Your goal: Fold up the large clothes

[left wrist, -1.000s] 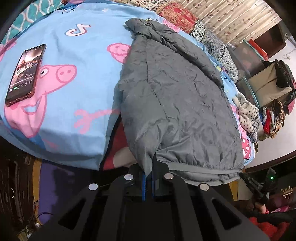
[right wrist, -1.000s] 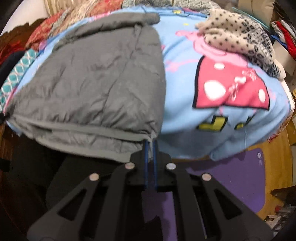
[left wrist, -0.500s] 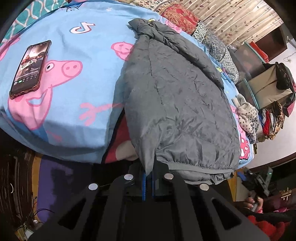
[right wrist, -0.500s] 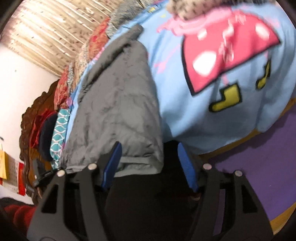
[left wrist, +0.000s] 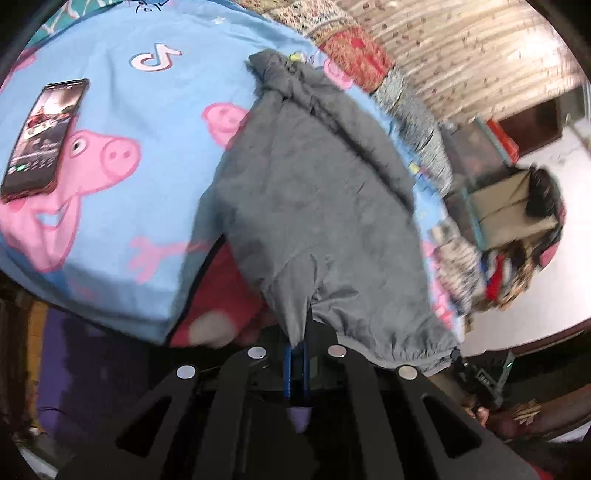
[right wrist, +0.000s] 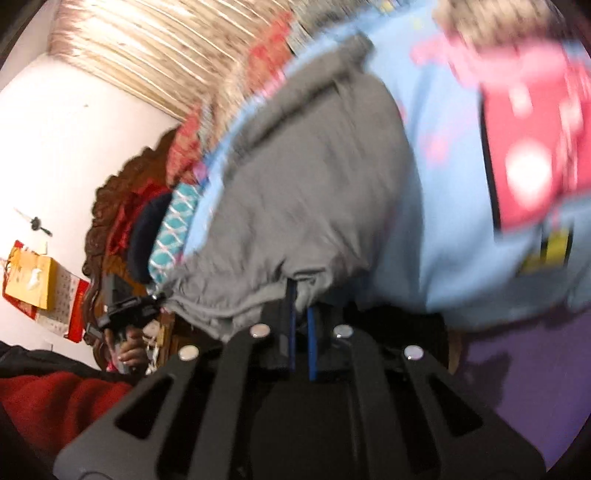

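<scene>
A grey puffy jacket point(left wrist: 325, 206) lies lengthwise on a blue cartoon-print bed sheet point(left wrist: 147, 110), its hem hanging over the near edge. My left gripper point(left wrist: 296, 347) is shut on one corner of the hem and holds it a little above the bed edge. In the right wrist view the jacket point(right wrist: 306, 206) fills the middle, and my right gripper point(right wrist: 300, 306) is shut on the gathered hem at the other corner. Each gripper also shows small in the other's view: the right gripper point(left wrist: 480, 373) and the left gripper point(right wrist: 129, 310), held by a hand.
A phone point(left wrist: 42, 134) lies on the sheet left of the jacket. A speckled garment point(right wrist: 498, 22) sits on the bed's far right. A cardboard box point(left wrist: 509, 206) and a clothes heap point(left wrist: 509, 273) stand beyond the bed. A purple mat point(right wrist: 517, 369) covers the floor.
The right gripper let go of the hem, swung and rolled with its jaws wide, then shut on the hem again. The left gripper rose slightly, lifting its corner.
</scene>
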A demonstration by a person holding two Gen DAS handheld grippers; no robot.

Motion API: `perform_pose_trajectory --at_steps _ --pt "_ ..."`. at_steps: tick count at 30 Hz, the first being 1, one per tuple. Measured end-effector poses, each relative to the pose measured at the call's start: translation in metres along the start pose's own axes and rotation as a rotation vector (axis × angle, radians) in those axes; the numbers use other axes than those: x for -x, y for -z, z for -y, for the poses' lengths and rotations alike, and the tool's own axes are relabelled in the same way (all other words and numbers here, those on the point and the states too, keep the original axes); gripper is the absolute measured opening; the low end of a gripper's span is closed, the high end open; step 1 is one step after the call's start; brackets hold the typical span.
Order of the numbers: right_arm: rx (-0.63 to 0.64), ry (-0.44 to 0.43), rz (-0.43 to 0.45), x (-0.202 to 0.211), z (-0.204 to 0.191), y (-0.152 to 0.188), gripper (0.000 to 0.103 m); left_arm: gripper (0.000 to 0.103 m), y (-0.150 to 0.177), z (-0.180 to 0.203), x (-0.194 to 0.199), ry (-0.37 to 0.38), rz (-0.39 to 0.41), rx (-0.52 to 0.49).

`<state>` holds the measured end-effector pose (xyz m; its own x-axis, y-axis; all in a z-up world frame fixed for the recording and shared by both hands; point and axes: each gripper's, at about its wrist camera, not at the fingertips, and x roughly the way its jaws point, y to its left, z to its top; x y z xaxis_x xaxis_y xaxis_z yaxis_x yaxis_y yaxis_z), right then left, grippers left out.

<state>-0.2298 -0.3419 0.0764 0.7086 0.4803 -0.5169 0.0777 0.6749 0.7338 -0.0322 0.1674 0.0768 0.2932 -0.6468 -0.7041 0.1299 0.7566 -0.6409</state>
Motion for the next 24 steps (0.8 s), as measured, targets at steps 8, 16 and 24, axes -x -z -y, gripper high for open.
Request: perform_pose_trajectory --at_steps 8,16,24 --pt "0.044 0.062 0.068 -0.052 -0.010 -0.120 0.005 0.006 -0.090 0.012 -0.019 0.065 0.044 0.116" --pt "-0.025 0.197 0.022 -0.154 0.028 -0.216 0.005 0.006 -0.184 0.017 -0.092 -0.127 0.034 0.151" --pt "-0.406 0.086 0.068 -0.201 0.115 -0.224 0.005 0.003 -0.225 -0.001 -0.179 -0.320 -0.017 0.101"
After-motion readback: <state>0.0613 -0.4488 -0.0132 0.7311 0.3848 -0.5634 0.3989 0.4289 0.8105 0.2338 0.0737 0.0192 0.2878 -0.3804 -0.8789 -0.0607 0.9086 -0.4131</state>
